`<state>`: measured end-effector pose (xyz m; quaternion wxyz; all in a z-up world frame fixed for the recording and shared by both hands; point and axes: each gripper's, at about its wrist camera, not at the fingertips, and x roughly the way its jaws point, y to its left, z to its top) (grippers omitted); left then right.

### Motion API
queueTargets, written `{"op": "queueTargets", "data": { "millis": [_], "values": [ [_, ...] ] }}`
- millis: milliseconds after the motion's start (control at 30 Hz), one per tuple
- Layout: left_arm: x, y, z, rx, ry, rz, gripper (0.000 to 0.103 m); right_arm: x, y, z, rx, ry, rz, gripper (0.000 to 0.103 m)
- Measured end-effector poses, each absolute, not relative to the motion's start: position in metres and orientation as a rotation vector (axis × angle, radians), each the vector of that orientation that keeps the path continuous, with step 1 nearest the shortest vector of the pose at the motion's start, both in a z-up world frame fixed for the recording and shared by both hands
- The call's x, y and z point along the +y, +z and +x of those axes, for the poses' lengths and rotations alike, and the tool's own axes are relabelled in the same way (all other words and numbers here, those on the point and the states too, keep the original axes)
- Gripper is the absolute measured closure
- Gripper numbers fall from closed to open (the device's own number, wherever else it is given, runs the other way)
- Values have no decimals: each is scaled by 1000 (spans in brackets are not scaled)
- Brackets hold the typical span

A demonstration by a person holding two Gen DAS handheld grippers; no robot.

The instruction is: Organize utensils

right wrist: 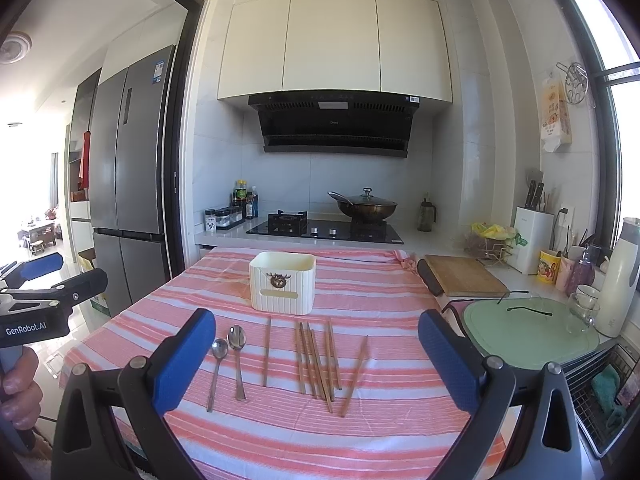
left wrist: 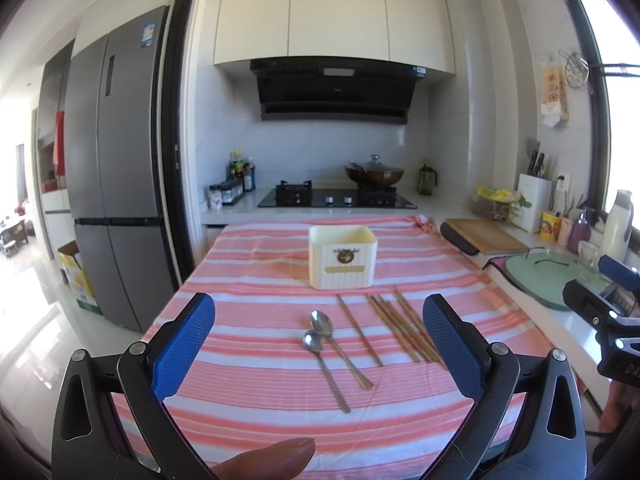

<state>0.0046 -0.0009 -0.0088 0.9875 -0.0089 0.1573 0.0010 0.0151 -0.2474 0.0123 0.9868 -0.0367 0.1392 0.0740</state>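
We are holding the left hand-held gripper [left wrist: 319, 344] over the near edge of the worktop [left wrist: 248, 376], its blue fingers [left wrist: 182, 344] spread wide apart and gripping nothing; the right hand-held gripper [right wrist: 316, 360] is hovering likewise, jaws apart and empty, a little further right, over the striped cloth [right wrist: 380, 432]; each is showing at the edge of the other's view.

Just beyond the left fingers we are seeing two metal spoons [left wrist: 326, 354] lying side by side, bowls pointing far, handles near; right of them one single chopstick [left wrist: 359, 330] is lying apart; further right a loose bundle of wooden chopsticks [left wrist: 404, 330] is fanning out, and the right view shows one more stray chopstick [right wrist: 355, 374] on the far right of that bundle.

Beyond them all, near the middle of the worktop, the cream utensil holder [left wrist: 343, 258] is standing upright; from here we are seeing nothing inside it.

We are judging the task barely begun: every spoon and chopstick is lying on the cloth, none in the holder; gathering and dropping each in is all left to do.
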Motion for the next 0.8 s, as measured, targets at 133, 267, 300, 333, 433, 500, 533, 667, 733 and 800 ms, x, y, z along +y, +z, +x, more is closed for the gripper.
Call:
{"op": "queueTargets", "data": {
  "millis": [133, 267, 300, 333, 433, 500, 533, 667, 733, 800],
  "values": [
    [0, -7, 5, 317, 1, -17, 0, -248, 13, 15, 278, 147, -73, 0],
    [1, -7, 6, 318, -1, -18, 0, -249, 12, 15, 278, 145, -71, 0],
    [2, -7, 6, 319, -2, -18, 0, -249, 12, 15, 278, 144, -71, 0],
    [2, -8, 6, 319, -2, -17, 0, -249, 12, 15, 278, 144, -71, 0],
    [3, -9, 7, 321, 1, -18, 0, -249, 11, 15, 278, 143, -70, 0],
    [3, -9, 7, 322, 3, -20, 0, -250, 11, 15, 277, 142, -69, 0],
    [3, -9, 7, 321, 1, -19, 0, -250, 10, 14, 276, 140, -68, 0],
    [2, -9, 6, 315, 4, -14, 0, -252, 9, 14, 275, 136, -65, 0],
    [1, -9, 6, 311, 4, -12, 0, -252, 9, 14, 276, 136, -64, 0],
    [0, -9, 5, 310, 3, -10, 0, -253, 9, 13, 274, 136, -63, 0]
  ]
}}
